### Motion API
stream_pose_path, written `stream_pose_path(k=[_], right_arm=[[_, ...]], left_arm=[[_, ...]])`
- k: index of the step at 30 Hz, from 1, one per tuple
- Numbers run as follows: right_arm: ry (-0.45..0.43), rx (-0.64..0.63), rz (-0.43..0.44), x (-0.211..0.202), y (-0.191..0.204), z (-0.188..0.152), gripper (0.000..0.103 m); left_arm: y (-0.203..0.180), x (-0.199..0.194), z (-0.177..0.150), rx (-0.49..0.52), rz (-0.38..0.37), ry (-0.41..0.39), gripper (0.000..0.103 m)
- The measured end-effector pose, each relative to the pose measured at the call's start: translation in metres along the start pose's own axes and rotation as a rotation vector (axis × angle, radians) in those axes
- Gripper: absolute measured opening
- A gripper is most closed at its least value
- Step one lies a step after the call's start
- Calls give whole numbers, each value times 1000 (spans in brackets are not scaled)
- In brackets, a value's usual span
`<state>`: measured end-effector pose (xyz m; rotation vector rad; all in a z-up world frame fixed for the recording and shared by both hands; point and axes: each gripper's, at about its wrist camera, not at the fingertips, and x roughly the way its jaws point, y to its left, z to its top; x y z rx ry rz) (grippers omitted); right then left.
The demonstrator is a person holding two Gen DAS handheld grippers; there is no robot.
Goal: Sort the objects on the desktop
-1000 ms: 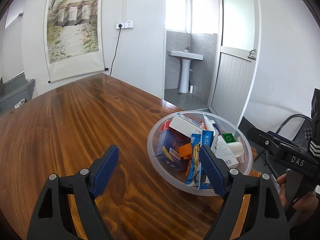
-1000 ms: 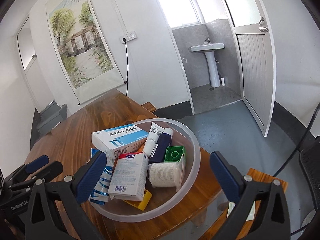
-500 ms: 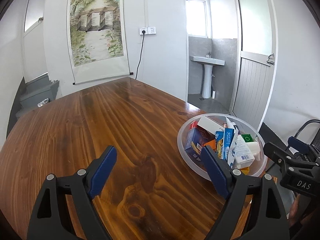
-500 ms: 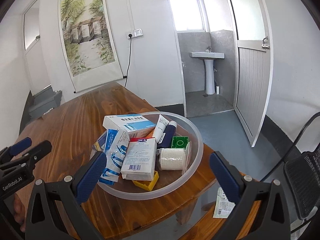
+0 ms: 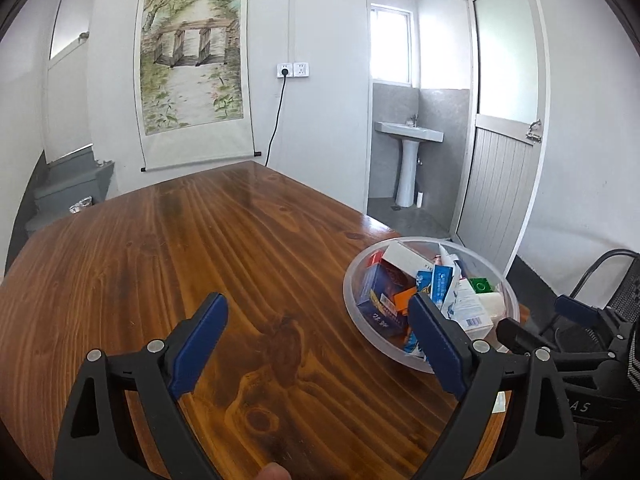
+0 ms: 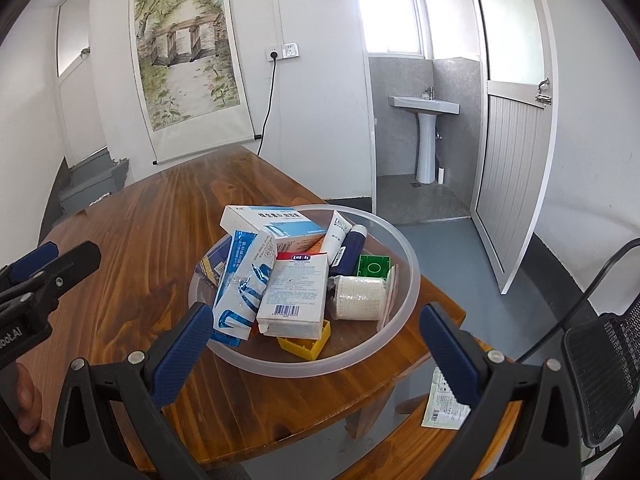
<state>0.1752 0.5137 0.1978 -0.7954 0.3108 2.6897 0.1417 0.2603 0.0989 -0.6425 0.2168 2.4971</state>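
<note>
Right gripper (image 6: 316,338), jaws wide and empty, has bowl (image 6: 404,248) at 12 o'clock; left gripper (image 5: 318,334), also wide, sees it at 2.

Bowl (image 6: 404,316): on the table (image 6: 140,240), near its right edge.
In the bowl: boxes, a tube (image 6: 336,234), a bandage roll (image 6: 358,298), toy bricks.
Behind the table: a wall picture (image 6: 184,52).
Right of the table: a chair (image 6: 604,372).
</note>
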Motion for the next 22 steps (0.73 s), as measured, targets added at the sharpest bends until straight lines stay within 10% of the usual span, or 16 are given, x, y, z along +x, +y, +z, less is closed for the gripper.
stream_pose_path(k=[22], right_arm=[[45, 25, -4, 13, -14, -6, 103]], left_arm=[[-27, 19, 1, 96, -56, 40, 94]])
